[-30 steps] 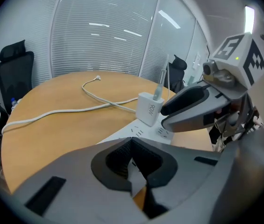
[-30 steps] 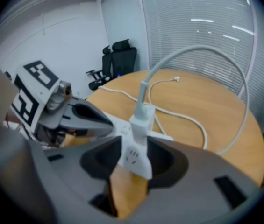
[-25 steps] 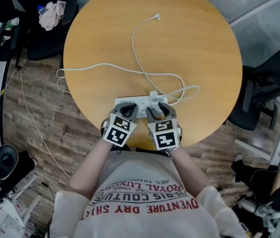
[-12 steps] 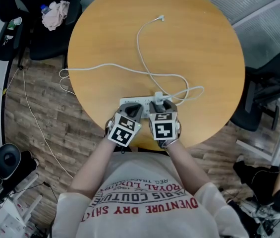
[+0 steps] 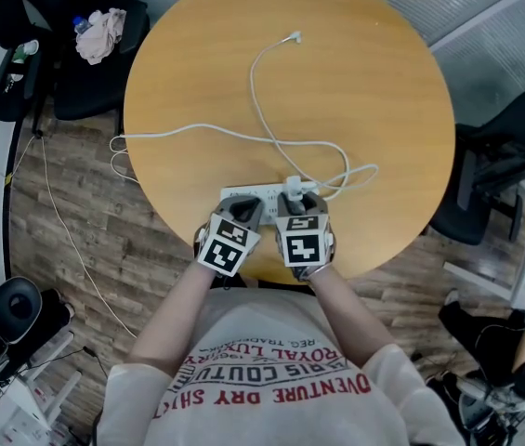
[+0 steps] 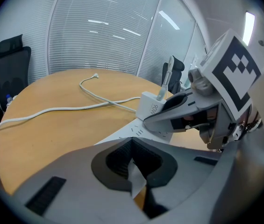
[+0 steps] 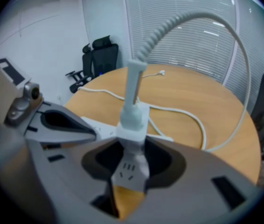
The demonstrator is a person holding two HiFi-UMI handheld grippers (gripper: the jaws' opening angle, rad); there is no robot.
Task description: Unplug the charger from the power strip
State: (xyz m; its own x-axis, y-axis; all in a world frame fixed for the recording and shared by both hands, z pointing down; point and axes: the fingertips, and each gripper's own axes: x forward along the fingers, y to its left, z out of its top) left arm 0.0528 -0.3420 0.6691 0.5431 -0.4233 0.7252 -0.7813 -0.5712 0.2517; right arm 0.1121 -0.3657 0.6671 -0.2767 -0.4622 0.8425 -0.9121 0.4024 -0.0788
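At the near edge of the round counter (image 5: 374, 82), the white power strip (image 5: 248, 194) lies flat with the charger (image 5: 292, 188) standing plugged into its right end. The charger's cable (image 5: 260, 110) loops away towards the far edge. The left hand-held gripper (image 6: 132, 146) is closed narrow on the strip's left part, a white sliver showing between its pads. The right hand-held gripper (image 7: 132, 148) has just been closing, and its jaws now sit against the charger's sides.
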